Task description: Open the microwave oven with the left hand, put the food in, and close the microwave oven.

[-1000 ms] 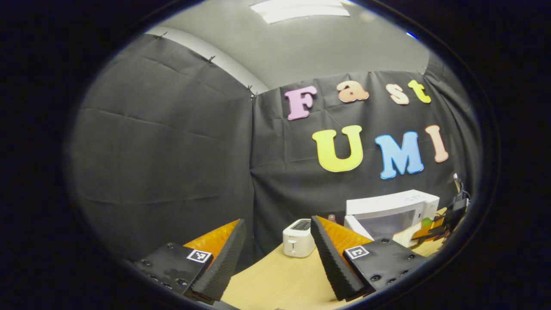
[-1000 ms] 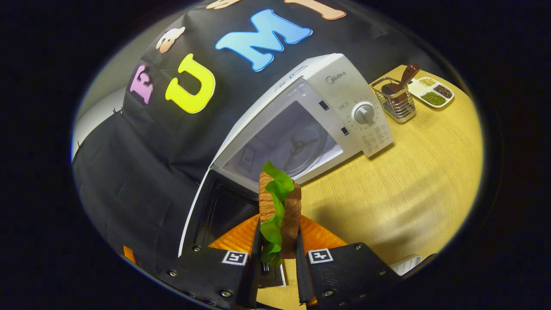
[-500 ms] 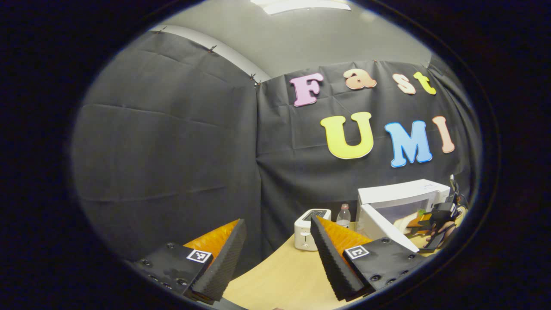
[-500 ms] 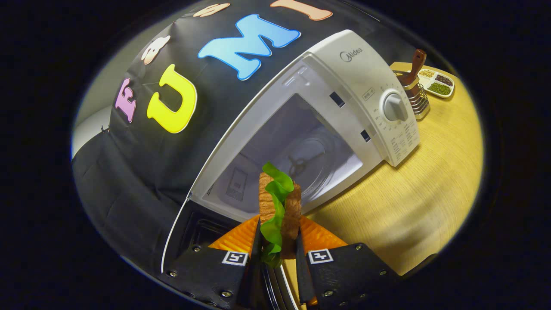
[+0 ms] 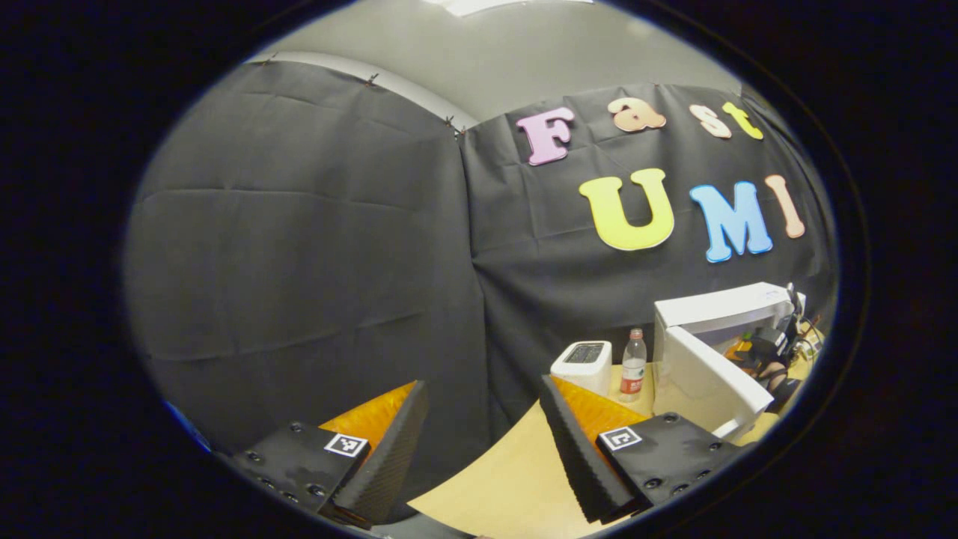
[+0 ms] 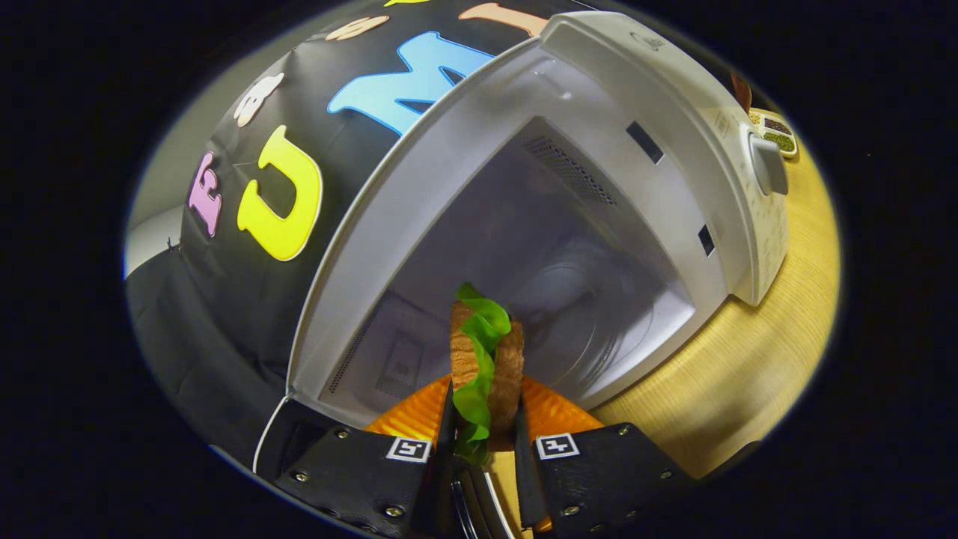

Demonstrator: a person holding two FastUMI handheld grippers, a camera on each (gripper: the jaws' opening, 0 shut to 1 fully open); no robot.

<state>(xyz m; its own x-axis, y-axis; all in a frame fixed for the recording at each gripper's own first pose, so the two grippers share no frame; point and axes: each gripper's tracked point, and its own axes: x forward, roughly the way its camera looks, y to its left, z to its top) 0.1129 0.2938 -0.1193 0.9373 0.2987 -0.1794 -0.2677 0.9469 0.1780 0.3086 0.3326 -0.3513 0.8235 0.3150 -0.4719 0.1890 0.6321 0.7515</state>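
While our left gripper (image 5: 479, 442) hangs spread and empty, the microwave (image 6: 614, 187) gapes at twelve o'clock. Our right gripper (image 6: 483, 449) pinches the sandwich (image 6: 486, 359) at its mouth: soft, light, crushable, we judge; grip the bread faces gently.
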